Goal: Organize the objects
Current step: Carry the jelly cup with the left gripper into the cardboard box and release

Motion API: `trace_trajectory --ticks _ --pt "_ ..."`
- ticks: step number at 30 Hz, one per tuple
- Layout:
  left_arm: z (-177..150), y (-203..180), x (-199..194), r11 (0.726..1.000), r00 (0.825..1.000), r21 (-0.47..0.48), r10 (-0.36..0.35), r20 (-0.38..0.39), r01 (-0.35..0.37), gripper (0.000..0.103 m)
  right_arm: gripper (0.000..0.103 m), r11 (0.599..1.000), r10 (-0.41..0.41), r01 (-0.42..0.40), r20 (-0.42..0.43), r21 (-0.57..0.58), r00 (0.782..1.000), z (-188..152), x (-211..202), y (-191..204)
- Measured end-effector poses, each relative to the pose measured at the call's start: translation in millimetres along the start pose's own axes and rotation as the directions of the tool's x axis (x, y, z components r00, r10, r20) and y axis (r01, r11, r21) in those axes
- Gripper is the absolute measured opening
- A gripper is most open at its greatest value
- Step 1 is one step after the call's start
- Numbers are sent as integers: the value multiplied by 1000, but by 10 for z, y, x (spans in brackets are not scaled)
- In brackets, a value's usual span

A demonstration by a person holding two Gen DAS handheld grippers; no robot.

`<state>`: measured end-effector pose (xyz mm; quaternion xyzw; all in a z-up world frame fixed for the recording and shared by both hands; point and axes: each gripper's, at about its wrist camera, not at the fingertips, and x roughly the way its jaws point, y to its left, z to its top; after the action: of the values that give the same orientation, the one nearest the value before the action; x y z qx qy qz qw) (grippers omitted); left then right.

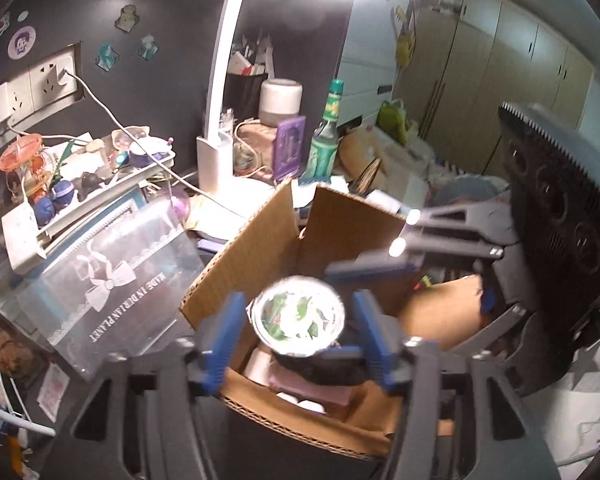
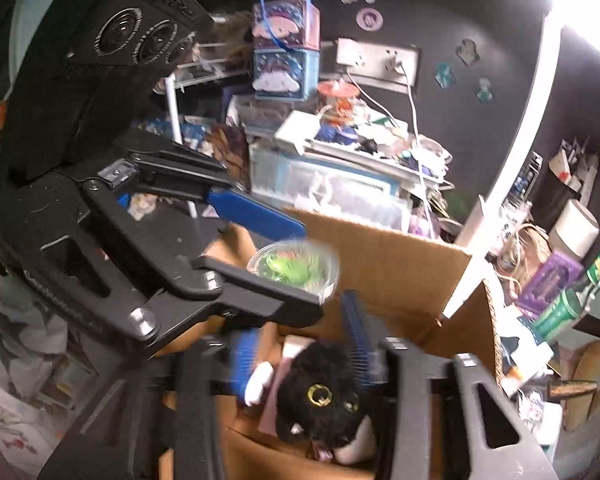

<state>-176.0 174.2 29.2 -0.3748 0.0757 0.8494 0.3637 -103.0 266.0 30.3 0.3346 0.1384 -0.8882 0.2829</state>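
- Looking down from the left gripper [image 1: 296, 334], a round cup [image 1: 299, 316] sits between its parted blue pads; contact is blurred, so a hold cannot be confirmed.
- Only the right view shows the black plush cat [image 2: 324, 396] in the box [image 2: 396, 264], under the right gripper [image 2: 300, 360], whose jaws are apart and clear of it.
- Both views show the cup over the box.

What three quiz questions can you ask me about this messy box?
1. True or false: the plush cat lies inside the cardboard box.
2. What shows between the left tongs? A: a clear tub with green stuff inside. B: a spoon. C: a shoe.
3. What colour is the bottle standing behind the box?
Key: 1 true; 2 A; 3 green.
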Motion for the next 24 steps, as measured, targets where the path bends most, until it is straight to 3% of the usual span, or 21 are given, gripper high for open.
trace_trajectory --ticks 2,6,8,11,15,24 --pt "-14 -9 -7 1000 1000 10 24 4 -24 80 58 1000 -5 5 -4 -2 1000 -27 -24 -27" --pt "-11 -2 -42 999 999 11 31 10 -31 90 61 1000 -27 27 -11 -10 1000 -49 -69 -75" --pt "-10 7 -58 999 999 9 31 12 -31 94 68 999 -37 37 -14 -7 999 -59 -89 -104" --pt "-11 11 -92 1000 1000 6 25 18 -25 96 72 998 -56 56 -14 -7 998 -69 -116 -130" --pt "-15 4 -151 1000 999 4 28 32 -28 101 85 997 -76 76 -13 -6 997 -70 -148 -144" --pt "-121 60 -325 1000 998 -13 11 67 -10 102 90 993 -120 120 -6 -14 993 -23 -233 -25"
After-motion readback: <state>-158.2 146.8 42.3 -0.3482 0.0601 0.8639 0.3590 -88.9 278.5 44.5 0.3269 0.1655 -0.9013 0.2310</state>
